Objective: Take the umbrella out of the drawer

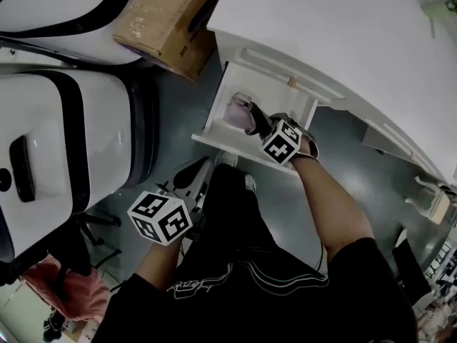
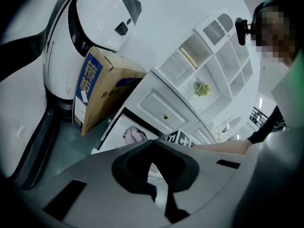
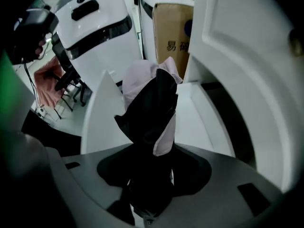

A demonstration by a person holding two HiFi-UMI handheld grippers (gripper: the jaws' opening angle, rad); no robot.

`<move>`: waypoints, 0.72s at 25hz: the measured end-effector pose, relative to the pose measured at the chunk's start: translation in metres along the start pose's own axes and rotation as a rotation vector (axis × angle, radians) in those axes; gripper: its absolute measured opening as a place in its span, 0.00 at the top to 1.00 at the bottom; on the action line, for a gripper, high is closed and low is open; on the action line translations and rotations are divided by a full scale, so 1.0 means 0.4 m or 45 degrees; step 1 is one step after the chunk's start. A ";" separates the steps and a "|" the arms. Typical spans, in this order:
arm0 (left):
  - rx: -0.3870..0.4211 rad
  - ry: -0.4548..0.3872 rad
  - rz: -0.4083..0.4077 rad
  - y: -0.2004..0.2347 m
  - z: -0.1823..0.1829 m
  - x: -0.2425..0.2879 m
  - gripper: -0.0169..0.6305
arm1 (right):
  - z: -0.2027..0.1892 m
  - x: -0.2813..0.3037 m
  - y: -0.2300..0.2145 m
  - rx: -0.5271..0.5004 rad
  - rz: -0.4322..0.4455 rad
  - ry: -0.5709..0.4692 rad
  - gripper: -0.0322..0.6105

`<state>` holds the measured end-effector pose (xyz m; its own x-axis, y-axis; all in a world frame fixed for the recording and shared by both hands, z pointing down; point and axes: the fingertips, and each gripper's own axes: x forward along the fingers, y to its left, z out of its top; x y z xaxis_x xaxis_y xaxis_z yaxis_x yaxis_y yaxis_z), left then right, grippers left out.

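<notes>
1. On the far left stands a big white machine (image 1: pixel 64 120). Its rounded, black-trimmed edge borders a strip of grey floor (image 1: pixel 178 120).
2. A cardboard box (image 1: pixel 171 20) leans at the far end of that strip, between the machine and the counter (image 1: pixel 343 34). Its near corner is close to the far left corner of the drawer (image 1: pixel 216 106).
3. The left gripper (image 2: pixel 159 184) hangs close to the person's body over the floor, well apart from the drawer. It tilts somewhat downward, and its jaws are together with nothing between them.
4. The floor strip is the open room on the left. It runs from the person's legs to the box.
5. The drawer stands pulled out of the counter toward the person. Its left wall and near front panel form upright edges.
6. The folded pink umbrella (image 1: pixel 240 111) is over the left part of the drawer. Whether it touches the drawer bottom cannot be told.
7. The right gripper (image 1: pixel 258 125) points steeply down and is clamped on the umbrella. The right forearm (image 1: pixel 325 199) reaches in from the near right, over the drawer's near front edge.
8. The counter's long edge runs away to the right, with grey floor beside it.
</notes>
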<state>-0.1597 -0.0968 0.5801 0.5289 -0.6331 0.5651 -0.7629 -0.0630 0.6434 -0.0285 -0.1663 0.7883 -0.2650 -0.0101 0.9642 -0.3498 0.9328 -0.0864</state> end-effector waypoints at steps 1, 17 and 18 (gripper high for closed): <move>0.015 -0.005 -0.003 -0.023 0.009 -0.014 0.94 | 0.004 -0.040 0.008 0.021 -0.008 -0.028 0.62; 0.377 -0.161 -0.118 -0.515 0.167 -0.294 0.94 | 0.080 -0.878 0.206 0.210 -0.074 -0.715 0.62; 0.391 -0.165 -0.120 -0.542 0.167 -0.313 0.94 | 0.083 -0.929 0.225 0.213 -0.075 -0.756 0.62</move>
<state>-0.0854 -0.0554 0.3354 0.5658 -0.7049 0.4279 -0.7996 -0.3424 0.4934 0.0086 -0.0907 0.4140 -0.6789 -0.3032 0.6687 -0.5022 0.8561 -0.1217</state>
